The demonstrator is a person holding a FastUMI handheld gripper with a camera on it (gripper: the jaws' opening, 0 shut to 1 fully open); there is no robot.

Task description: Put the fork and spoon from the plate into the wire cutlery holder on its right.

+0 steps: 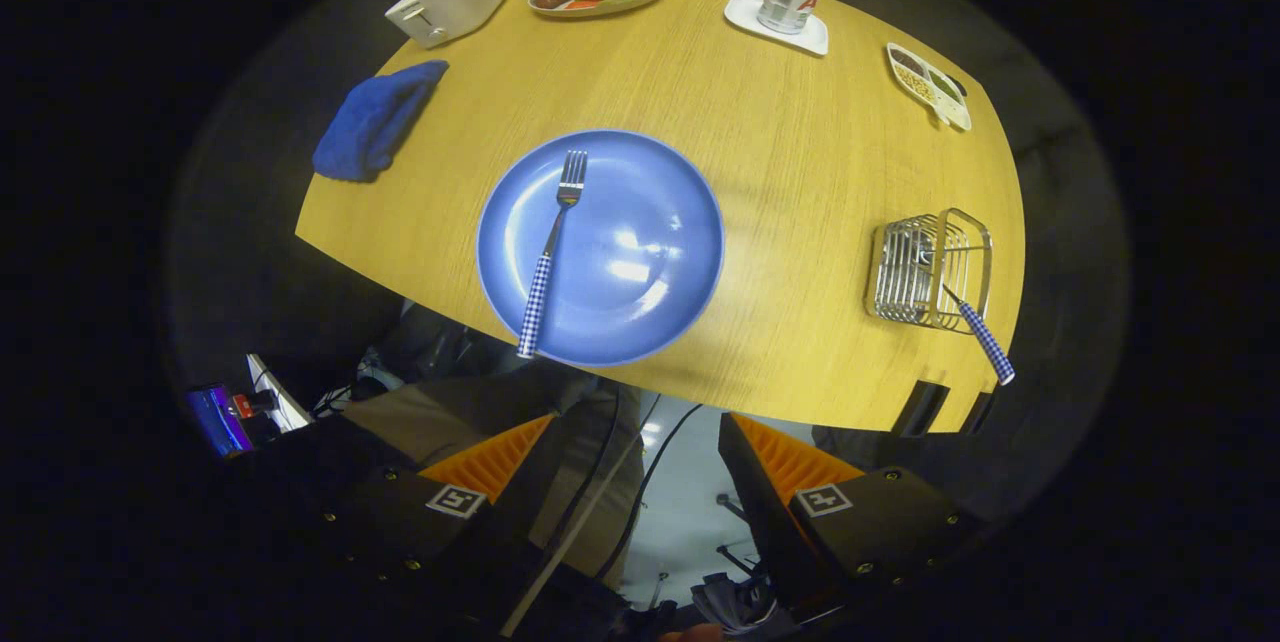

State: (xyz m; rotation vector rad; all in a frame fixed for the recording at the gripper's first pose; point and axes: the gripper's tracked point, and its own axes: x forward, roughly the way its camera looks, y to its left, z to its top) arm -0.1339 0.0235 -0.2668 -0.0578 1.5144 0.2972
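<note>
Hovering high above the near edge of the table [760, 152], your gripper [640, 482] had its fingers spread wide w/ nothing between them, well short of the plate [650, 222].

Risks from there, as I judged them:
- The fork [552, 247] lay flat on the plate's left half, tines toward the far edge, checked handle poking out over the plate rim toward the near edge. A thin handle on a glazed plate was likely to skid or pivot if you'd pinched it off-centre; approx. mid-handle looked the safer spot.
- Coming down too steep could've tipped the plate, since that handle overhung the rim close to the table's near edge.
- The wire cutlery holder [930, 267] sat near the right edge, close to the near-right corner. It looked light, so a bump w/ the fork tip could've shoved it toward that edge.
- One checked-handle utensil [985, 337] already leaned out of the holder toward the near edge, prob. the spoon, though its head was hidden by the wires. Knocking it could've levered it out.

Containers: the holder had that one utensil; the plate held just the fork.
</note>
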